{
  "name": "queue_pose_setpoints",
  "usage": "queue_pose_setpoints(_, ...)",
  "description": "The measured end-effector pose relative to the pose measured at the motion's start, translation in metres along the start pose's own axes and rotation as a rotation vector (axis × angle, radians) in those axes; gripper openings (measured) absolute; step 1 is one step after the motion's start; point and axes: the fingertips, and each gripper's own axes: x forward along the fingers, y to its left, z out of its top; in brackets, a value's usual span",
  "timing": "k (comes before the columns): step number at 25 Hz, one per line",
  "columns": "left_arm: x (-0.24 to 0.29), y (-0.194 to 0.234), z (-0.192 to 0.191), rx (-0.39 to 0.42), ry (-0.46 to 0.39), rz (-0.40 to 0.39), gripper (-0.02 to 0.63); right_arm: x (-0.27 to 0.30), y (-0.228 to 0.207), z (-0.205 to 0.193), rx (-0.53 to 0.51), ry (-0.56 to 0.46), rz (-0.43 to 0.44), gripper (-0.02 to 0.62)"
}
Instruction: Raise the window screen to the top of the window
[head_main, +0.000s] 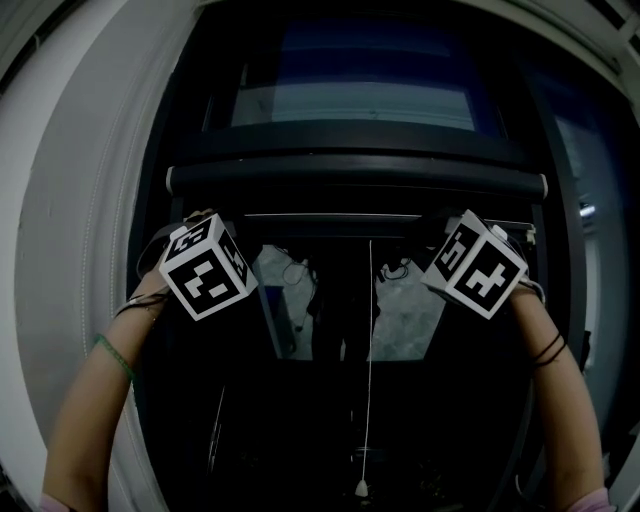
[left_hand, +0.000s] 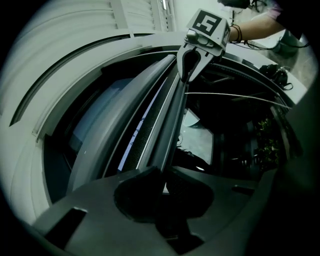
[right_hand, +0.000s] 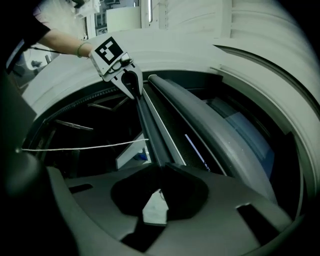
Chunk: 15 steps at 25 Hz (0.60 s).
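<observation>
The window screen's dark bottom rail (head_main: 330, 215) runs level across the window, just below the thick roller tube (head_main: 350, 181). My left gripper (head_main: 200, 224) is shut on the rail's left end and my right gripper (head_main: 456, 226) on its right end; marker cubes hide their fingertips in the head view. In the left gripper view the rail (left_hand: 167, 130) runs from my left gripper (left_hand: 164, 177) away to the right gripper (left_hand: 186, 75). In the right gripper view the rail (right_hand: 152, 130) leads from my right gripper (right_hand: 161, 172) to the left gripper (right_hand: 134, 90).
A thin white pull cord (head_main: 368, 380) hangs from the rail's middle down to a small knob (head_main: 362, 488). Glass (head_main: 350, 100) shows above the roller tube. The pale window surround (head_main: 60, 200) curves round the left side. Dark frame posts (head_main: 545, 300) stand at both sides.
</observation>
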Motion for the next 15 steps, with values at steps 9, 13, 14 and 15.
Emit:
queue_pose_setpoints(9,0.01,0.049,0.016,-0.068,-0.026,0.044,0.052,0.01,-0.048,0.014,0.03,0.013,-0.067,0.054)
queue_pose_setpoints(13,0.008,0.053,0.016,-0.14,-0.054,0.036,0.054,0.01,-0.051,0.013,0.082,0.0,-0.038,0.061)
queue_pose_setpoints(14,0.006,0.053,0.018,-0.144,-0.068,0.049,0.055,0.008,-0.052,0.014,0.101,-0.015,-0.045,0.063)
queue_pose_setpoints(15,0.004,0.054,0.019,-0.139,-0.086,0.07,0.056,0.006,-0.054,0.015,0.124,-0.036,-0.058,0.061)
